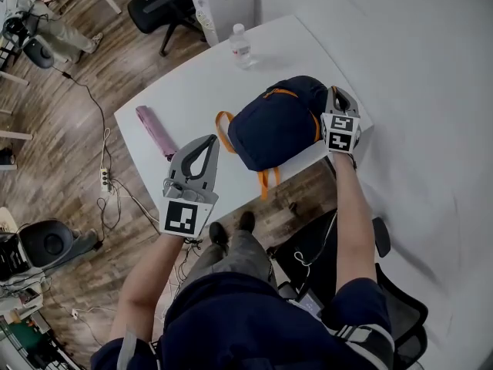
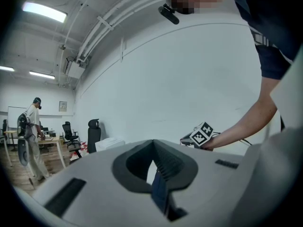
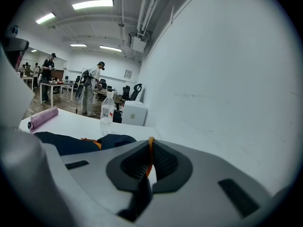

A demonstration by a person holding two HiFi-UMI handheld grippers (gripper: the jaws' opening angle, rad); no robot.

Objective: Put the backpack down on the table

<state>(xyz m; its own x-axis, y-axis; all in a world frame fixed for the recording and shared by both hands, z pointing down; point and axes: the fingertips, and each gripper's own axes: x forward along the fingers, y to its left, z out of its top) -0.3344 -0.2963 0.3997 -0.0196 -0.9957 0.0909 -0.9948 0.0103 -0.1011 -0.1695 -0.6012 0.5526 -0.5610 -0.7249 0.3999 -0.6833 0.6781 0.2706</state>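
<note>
Pinching orange strap [image 3: 150, 151] | right claw [image 1: 337, 92] | backpack [image 1: 277, 126] against claw, on table [image 1: 177, 91]

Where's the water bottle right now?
In the head view the water bottle stands upright near the far edge of the table, just beyond the navy backpack. The right gripper view shows it left of centre, behind the backpack.

Open office, white table [image 1: 192, 91], swivel chairs [image 1: 158, 6]

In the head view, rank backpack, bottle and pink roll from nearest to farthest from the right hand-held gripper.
1. Backpack, against the right hand-held gripper.
2. Bottle, at the table's far edge.
3. Pink roll, far left.
</note>
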